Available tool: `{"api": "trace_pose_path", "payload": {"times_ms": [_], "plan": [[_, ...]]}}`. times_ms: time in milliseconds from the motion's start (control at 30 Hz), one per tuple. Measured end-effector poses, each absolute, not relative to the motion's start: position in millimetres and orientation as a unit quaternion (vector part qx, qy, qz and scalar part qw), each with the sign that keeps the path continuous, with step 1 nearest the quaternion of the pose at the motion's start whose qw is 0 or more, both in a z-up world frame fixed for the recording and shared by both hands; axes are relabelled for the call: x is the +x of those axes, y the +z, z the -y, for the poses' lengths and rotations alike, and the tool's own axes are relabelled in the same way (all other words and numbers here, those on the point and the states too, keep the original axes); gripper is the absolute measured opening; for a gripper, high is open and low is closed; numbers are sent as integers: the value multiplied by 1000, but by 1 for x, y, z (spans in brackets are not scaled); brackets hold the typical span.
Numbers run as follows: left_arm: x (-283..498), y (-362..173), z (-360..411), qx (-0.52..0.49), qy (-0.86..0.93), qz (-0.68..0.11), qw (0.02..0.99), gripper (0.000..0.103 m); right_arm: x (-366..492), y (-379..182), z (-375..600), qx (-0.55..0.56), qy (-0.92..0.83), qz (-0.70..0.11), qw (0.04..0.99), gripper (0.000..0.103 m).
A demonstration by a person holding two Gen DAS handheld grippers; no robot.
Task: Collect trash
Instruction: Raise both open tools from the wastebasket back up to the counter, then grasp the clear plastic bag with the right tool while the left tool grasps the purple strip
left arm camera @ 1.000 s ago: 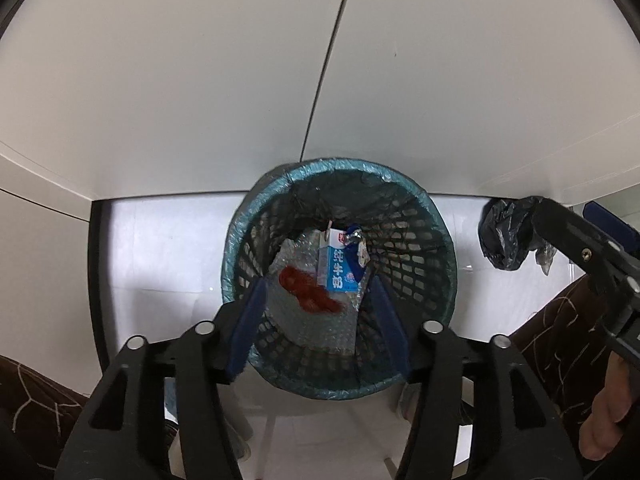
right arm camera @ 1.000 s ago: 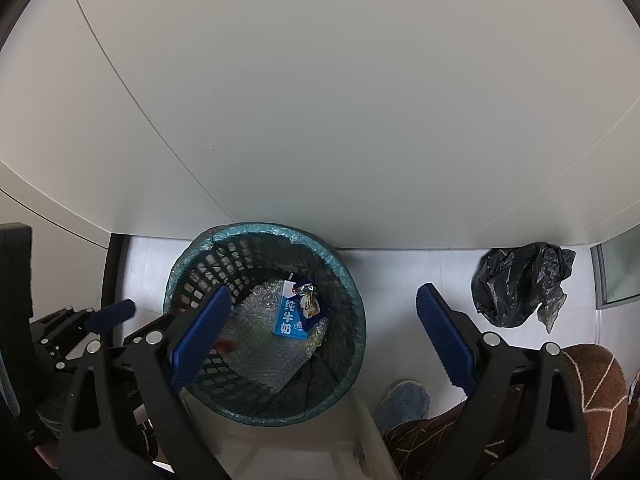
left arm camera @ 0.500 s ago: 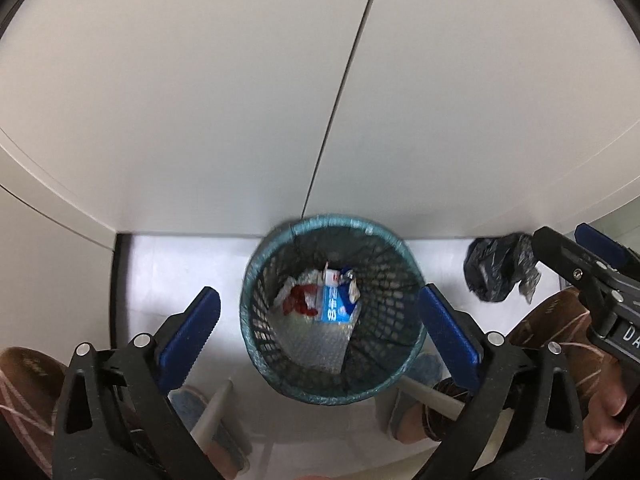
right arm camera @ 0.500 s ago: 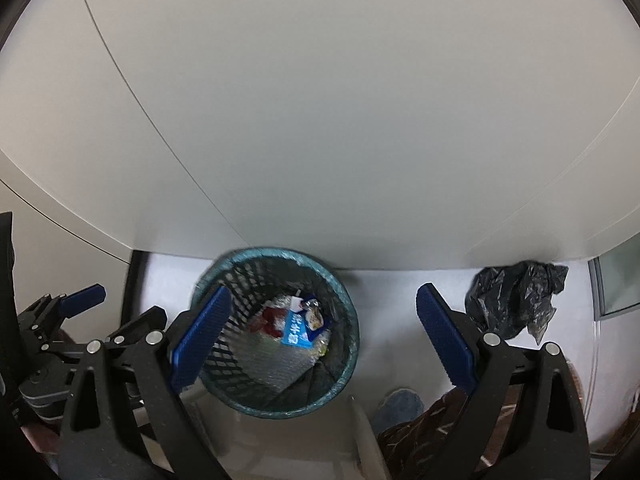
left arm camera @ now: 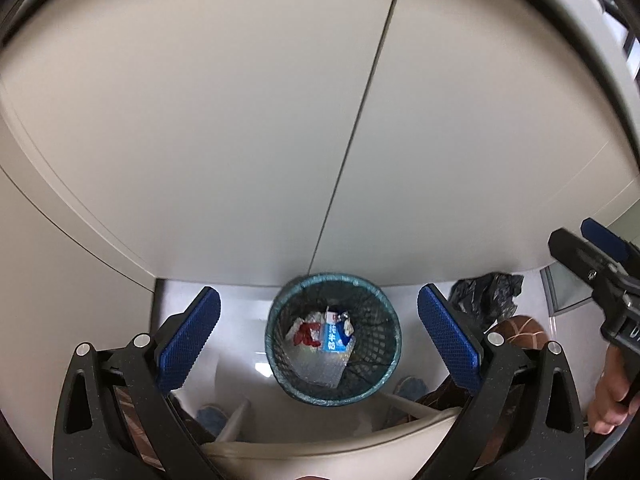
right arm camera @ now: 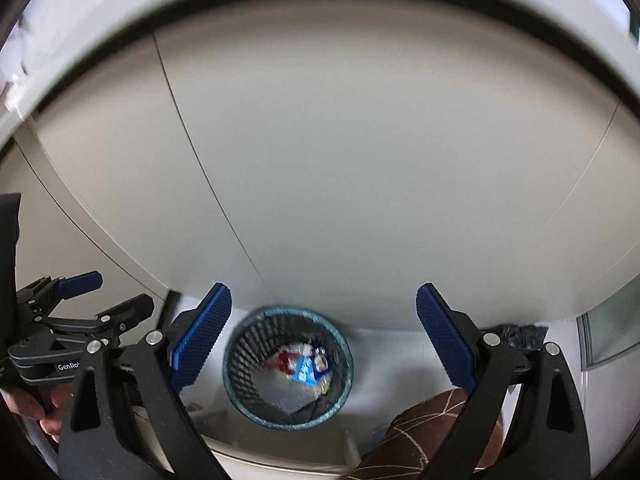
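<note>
Teal mesh wastebasket (left arm camera: 333,347) on the white floor (left arm camera: 240,328), seen from above in the left wrist view, close under pale cabinet doors (left arm camera: 240,140). Inside: a blue milk carton (left arm camera: 335,338), a red wrapper (left arm camera: 307,334), bubble wrap (left arm camera: 320,368). Left hand-held gripper (left arm camera: 319,336) spread wide, blue pads (left arm camera: 188,342) either side of the basket, nothing between them. To the right, a crumpled black plastic bag (left arm camera: 486,298) on the floor; farther right, the other tool in a hand (left arm camera: 610,400).

From the right wrist view: right hand-held gripper (right arm camera: 324,338) likewise wide apart and empty, same wastebasket (right arm camera: 288,366) below, carton (right arm camera: 306,372) inside. Left tool (right arm camera: 76,320) at the left edge. Brown patterned trouser leg (right arm camera: 424,436) near right.
</note>
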State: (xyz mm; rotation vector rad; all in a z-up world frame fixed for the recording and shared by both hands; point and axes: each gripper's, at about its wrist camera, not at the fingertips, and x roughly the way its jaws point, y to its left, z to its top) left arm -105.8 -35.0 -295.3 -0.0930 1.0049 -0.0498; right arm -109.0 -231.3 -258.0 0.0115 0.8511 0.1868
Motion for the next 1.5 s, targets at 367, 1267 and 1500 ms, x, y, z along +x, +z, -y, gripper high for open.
{"api": "trace_pose_path", "payload": {"times_ms": [367,1267,1500], "plan": [[-136,-174,33,-37,0,-409,912,97,-125,-143,242,13,94,-322,942,90],[-43,-19,44,-23,9,-351,936,97,31,-22,239,16,90,-334,938,90],[-5,-22,31,-29,9,-361,932,97,106,-37,225,5,95,-380,920,84]]}}
